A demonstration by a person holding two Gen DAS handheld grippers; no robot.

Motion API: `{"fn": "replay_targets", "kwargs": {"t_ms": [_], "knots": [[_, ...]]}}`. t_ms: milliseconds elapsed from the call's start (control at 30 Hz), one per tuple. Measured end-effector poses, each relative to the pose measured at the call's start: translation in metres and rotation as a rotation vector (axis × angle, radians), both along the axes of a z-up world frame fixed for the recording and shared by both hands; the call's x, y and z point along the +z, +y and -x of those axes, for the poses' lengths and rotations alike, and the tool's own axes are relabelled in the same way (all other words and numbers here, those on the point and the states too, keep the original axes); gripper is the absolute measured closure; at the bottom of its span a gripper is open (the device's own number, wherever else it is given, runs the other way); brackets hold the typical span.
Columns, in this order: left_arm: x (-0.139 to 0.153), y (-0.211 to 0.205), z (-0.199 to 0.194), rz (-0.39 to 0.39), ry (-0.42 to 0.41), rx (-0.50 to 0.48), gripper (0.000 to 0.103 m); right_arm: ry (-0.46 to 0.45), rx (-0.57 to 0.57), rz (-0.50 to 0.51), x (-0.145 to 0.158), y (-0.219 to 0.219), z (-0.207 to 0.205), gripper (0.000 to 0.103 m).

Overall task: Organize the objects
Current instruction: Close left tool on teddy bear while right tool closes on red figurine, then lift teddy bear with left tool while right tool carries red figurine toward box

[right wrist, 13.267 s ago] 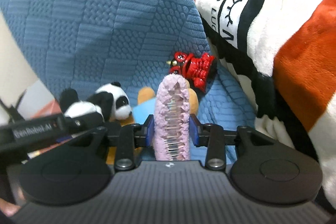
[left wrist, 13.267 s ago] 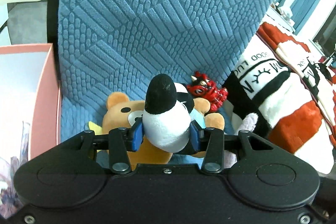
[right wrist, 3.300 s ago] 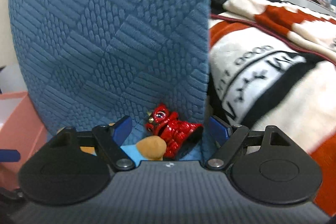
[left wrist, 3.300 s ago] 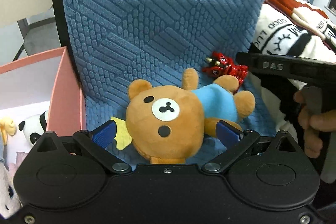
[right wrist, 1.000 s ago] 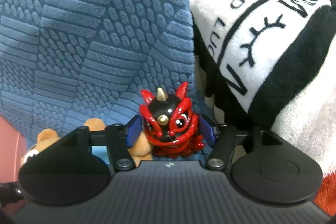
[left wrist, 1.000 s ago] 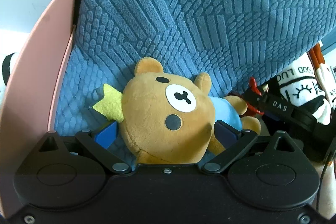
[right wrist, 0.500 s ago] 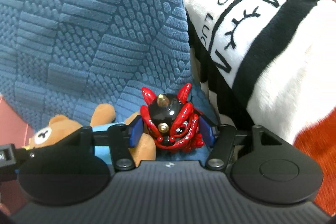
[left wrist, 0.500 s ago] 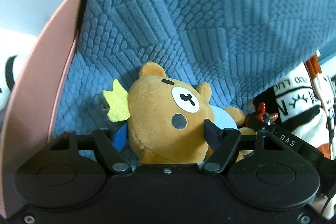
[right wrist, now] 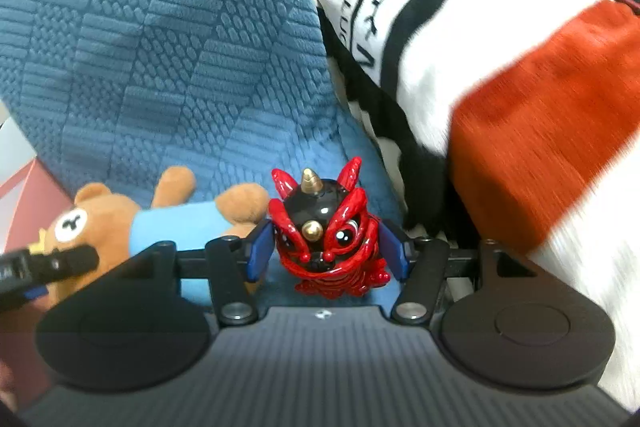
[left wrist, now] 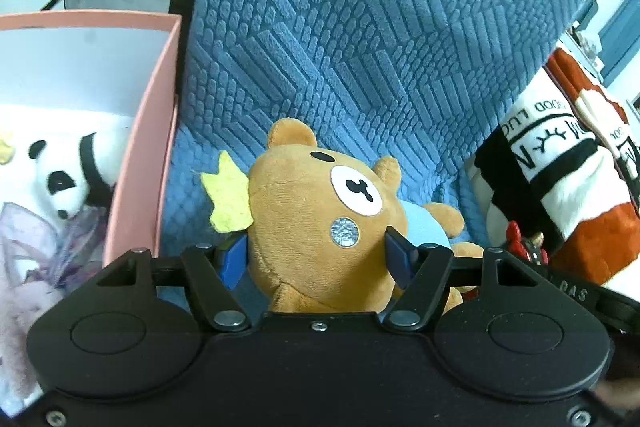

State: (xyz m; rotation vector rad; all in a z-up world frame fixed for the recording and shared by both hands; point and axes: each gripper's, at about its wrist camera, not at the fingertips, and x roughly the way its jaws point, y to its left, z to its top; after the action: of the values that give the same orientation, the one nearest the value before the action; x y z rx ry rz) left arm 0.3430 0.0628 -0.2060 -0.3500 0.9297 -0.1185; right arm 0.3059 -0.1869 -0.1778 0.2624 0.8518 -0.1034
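Brown plush bear (left wrist: 316, 215) sits clamped between the left hand-held gripper (left wrist: 316, 257) pads.

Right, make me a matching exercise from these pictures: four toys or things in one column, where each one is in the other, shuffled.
Things:
1. bear
2. red figure
3. panda
4. striped blanket

Places:
A. inside the pink box
B. between the left gripper pads
C. right of the blue cushion
D. between the right gripper pads

Pairs: 1-B, 2-D, 3-A, 4-C
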Motion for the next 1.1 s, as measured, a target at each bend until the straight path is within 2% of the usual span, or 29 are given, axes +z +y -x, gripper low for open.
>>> {"fn": "replay_targets", "kwargs": {"t_ms": [133,500,700,867,1100], "knots": [[0.007,-0.001,0.017,-0.013,-0.022,-0.015,0.04,0.003,0.012,-0.008,-0.009,0.01,0.013,0.042],[0.023,-0.015,0.068,-0.094,-0.084,-0.012,0.044,-0.002,0.025,-0.015,0.002,0.021,0.066,0.043],[0.026,-0.014,0.087,-0.089,-0.056,0.009,0.044,0.006,0.03,-0.035,0.012,0.021,0.083,0.043],[0.039,-0.016,0.1,-0.111,-0.074,0.008,0.044,0.008,0.042,-0.035,0.022,0.023,0.096,0.043],[0.057,-0.007,0.116,-0.1,-0.051,0.027,0.044,0.015,0.063,-0.041,0.038,0.024,0.112,0.043]]}}
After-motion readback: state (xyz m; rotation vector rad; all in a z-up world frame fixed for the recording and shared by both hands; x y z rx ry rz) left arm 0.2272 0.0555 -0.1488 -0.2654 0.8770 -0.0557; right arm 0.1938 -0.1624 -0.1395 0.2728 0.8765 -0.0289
